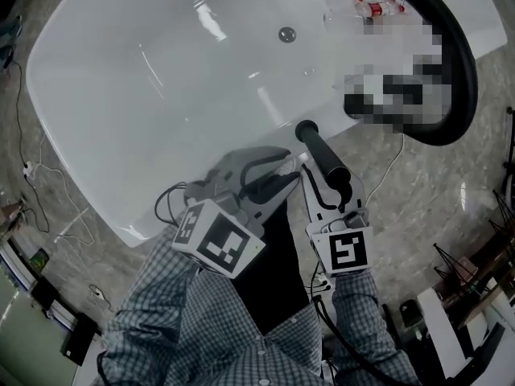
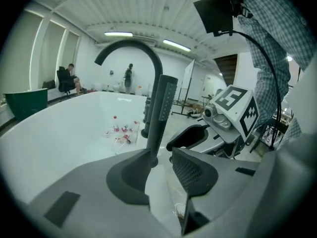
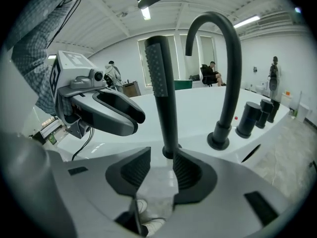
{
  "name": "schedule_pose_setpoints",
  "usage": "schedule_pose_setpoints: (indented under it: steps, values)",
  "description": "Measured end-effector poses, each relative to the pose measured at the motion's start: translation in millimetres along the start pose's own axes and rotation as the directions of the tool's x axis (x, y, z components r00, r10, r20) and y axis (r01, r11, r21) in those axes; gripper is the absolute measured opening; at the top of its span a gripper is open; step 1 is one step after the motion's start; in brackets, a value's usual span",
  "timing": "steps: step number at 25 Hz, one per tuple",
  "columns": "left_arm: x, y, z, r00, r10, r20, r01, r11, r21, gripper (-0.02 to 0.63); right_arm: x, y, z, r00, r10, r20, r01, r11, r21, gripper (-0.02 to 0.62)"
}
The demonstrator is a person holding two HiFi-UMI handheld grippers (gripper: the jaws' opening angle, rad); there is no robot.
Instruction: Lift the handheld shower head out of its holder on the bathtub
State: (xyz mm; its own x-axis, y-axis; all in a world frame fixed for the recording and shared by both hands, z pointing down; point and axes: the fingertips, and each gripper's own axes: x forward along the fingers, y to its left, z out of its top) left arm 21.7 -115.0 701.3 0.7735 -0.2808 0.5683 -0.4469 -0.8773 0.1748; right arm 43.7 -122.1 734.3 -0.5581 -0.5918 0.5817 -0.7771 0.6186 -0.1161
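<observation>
The black handheld shower head (image 1: 320, 151) stands upright in its holder (image 3: 170, 153) on the white bathtub's rim (image 1: 121, 223). In the right gripper view the shower head (image 3: 163, 88) rises just beyond my open right gripper (image 3: 161, 157), close to the right jaw's tip, with nothing between the pads. In the left gripper view the shower head (image 2: 161, 115) rises just past my open left gripper (image 2: 159, 157), whose pads are also bare. From above, the left gripper (image 1: 288, 167) and the right gripper (image 1: 326, 185) sit side by side at the rim, either side of the shower head.
A tall black arched faucet (image 3: 225, 68) stands on the rim right of the shower head, with black knobs (image 3: 250, 118) beyond it. Small bottles (image 2: 121, 132) lie in the tub near the drain (image 1: 287, 34). Cables (image 1: 48, 191) trail on the floor at left.
</observation>
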Motion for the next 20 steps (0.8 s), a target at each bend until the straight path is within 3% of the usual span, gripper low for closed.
schedule_pose_setpoints:
  steps: [7,14,20]
  values:
    - [24.4,14.9,8.9,0.999,0.029,0.024,-0.030,0.999,0.015,0.116,22.9,-12.8,-0.9,1.000,-0.002,-0.007,0.001,0.994,-0.113,0.126]
    - [38.4,14.4,12.8,1.000,0.010,-0.002,-0.010,0.997,0.079,0.115,38.9,-19.7,3.0,1.000,0.011,-0.017,-0.014,0.985,-0.172,0.129]
    - [49.1,16.9,11.9,1.000,-0.007,-0.006,0.007,0.998,0.059,0.115,46.3,-20.7,0.9,1.000,0.003,-0.023,-0.007,0.986,-0.169,0.128]
